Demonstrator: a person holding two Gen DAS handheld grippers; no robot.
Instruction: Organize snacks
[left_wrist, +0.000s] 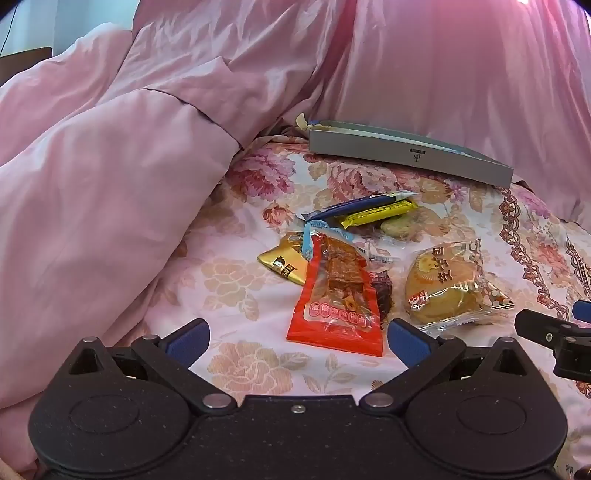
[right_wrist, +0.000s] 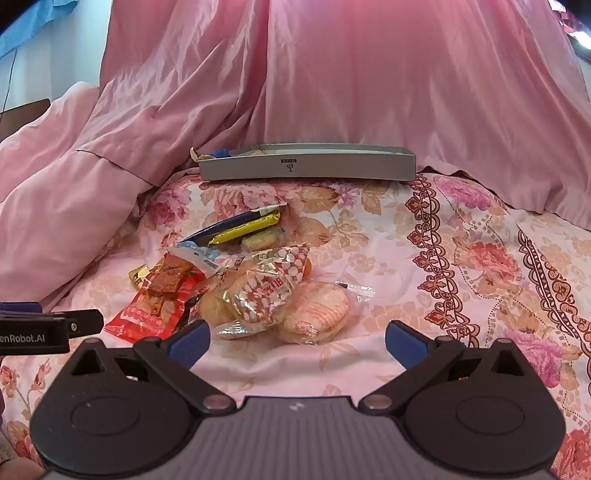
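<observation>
Snacks (left_wrist: 334, 291) heaped on floral bedsheet (right_wrist: 461, 258), pink curtain (right_wrist: 369, 92) behind, both grippers agape.

We see open bed sheet (right_wrist: 424, 258) to the right of the snack pile (right_wrist: 258, 284), up to the grey box (right_wrist: 306, 167). On the left, the heaped pink quilt (left_wrist: 92, 206) closes the way, and the pink curtain (right_wrist: 369, 74) stands behind the box.
</observation>
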